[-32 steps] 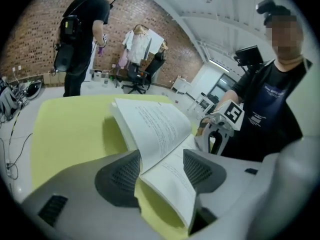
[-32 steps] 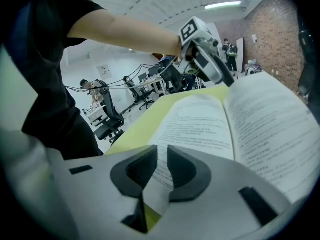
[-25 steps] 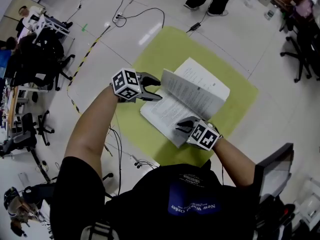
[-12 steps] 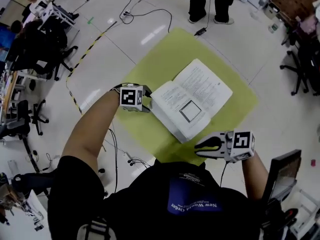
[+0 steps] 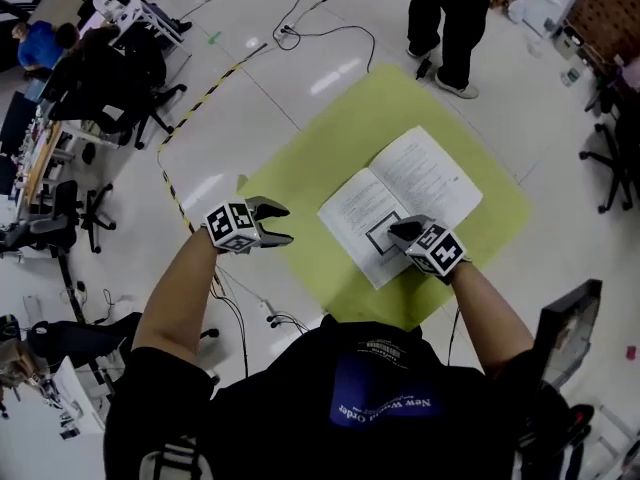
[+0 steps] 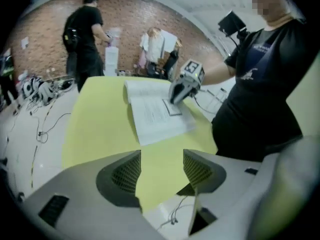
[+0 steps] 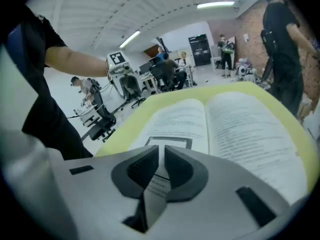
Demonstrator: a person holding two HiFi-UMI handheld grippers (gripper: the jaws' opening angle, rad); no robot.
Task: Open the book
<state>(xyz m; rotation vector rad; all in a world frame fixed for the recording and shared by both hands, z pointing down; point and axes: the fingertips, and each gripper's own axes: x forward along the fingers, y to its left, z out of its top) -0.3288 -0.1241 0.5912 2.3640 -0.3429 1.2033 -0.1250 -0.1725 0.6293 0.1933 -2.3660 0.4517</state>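
The book (image 5: 405, 200) lies open and flat on the yellow-green table (image 5: 310, 168), with a black-framed square on its left page. My right gripper (image 5: 396, 231) rests its tips on that left page beside the square. Its jaws are closing and stand almost together, with nothing between them; the right gripper view shows the gripper (image 7: 162, 149) over the printed page of the book (image 7: 235, 129). My left gripper (image 5: 285, 224) hovers open over the table's left corner, clear of the book. In the left gripper view the gripper (image 6: 162, 154) shows only yellow table between its jaws, the book (image 6: 155, 116) lying ahead.
A person in dark clothes (image 5: 445, 18) stands just beyond the table's far corner. Cables (image 5: 300, 18) and black-yellow tape (image 5: 200, 103) run over the white floor. Office chairs (image 5: 110, 78) crowd the left. A dark chair (image 5: 565, 328) stands at the lower right.
The raised leaf has dropped and the book lies flat. My left gripper has drawn away to the left. My right gripper swung off to the lower right, then came back onto the left page.
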